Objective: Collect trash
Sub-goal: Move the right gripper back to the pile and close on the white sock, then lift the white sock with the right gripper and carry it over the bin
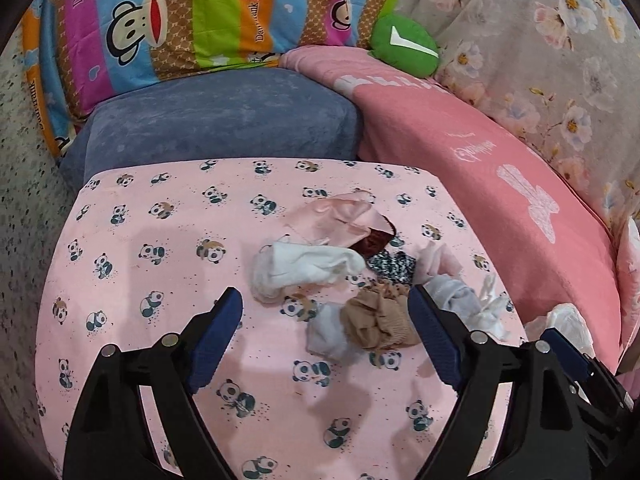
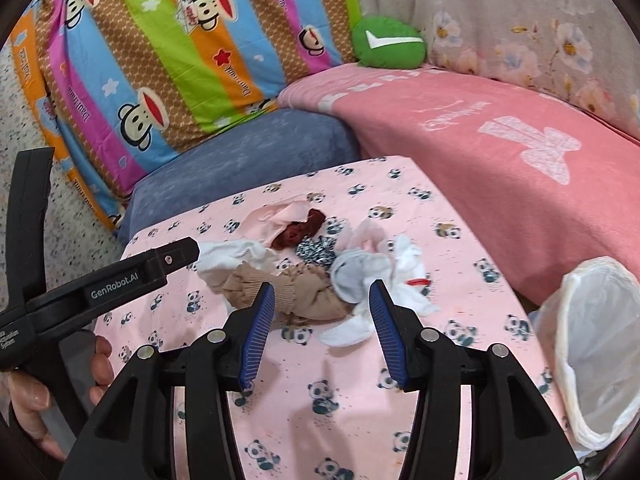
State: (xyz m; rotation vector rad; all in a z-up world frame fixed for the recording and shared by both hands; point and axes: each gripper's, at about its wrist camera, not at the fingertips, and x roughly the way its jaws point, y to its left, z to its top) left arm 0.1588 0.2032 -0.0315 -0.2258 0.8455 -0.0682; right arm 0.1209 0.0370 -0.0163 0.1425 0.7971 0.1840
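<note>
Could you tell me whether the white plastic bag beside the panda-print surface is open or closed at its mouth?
Open. The white plastic bag shows a wide, rounded mouth with its rim spread, and you can see into its pale interior.

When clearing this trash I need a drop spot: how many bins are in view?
1. The white-lined bin stands at the right edge of the panda cloth, below the pink blanket. Others may be hidden out of frame.

Each tool is a black plastic frame of angled, hollowed struts joined by round silver rivets, ending in two fingers faced with ribbed blue pads. The left tool [image 1: 326, 312] bears white "GenRobot.AI" lettering on its side; the right tool [image 2: 322, 300] looks alike.
</note>
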